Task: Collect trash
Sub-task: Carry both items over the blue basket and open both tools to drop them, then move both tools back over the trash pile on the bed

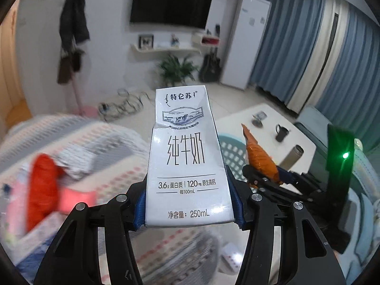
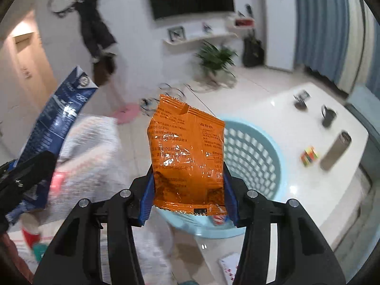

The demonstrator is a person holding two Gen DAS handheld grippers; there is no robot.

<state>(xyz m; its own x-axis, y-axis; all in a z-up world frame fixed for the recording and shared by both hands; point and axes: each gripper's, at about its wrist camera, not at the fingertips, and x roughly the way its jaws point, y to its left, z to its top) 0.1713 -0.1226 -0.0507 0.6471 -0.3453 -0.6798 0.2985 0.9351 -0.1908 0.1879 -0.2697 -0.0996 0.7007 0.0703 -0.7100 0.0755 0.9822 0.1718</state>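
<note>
1. Overall, a living room was seen beyond both sets of fingers: a wall-mounted television [image 1: 171, 0], blue curtains [image 1: 296, 35], a potted plant [image 2: 217, 55] and a pale tiled floor [image 2: 147, 142], much of it smeared by blur.
2. Ahead of and below the fingers of the right gripper [image 2: 188, 197], a light-blue slatted basket [image 2: 251, 147] was seen standing on the floor just beside a white low table [image 2: 308, 109]; it was judged to be the place for the trash.
3. Between the fingers of the left gripper [image 1: 188, 204], a white milk carton [image 1: 185, 156] was clamped at its lower end, its long axis running straight out along the fingers and away from the camera.
4. Between the right gripper's fingers, an orange snack wrapper [image 2: 187, 152] was pinched by its two side edges near its bottom seam and stood up and forward past the fingertips.
5. The basket was seen almost directly behind the wrapper, whereas from the left gripper it lay off to the right of the carton; the right hand was therefore judged the nearer to it.
6. On the table, beyond and right of the right fingers, a dark mug [image 2: 329, 116], a steel flask [image 2: 336, 150] and a small coloured cube [image 2: 308, 158] were seen.
</note>
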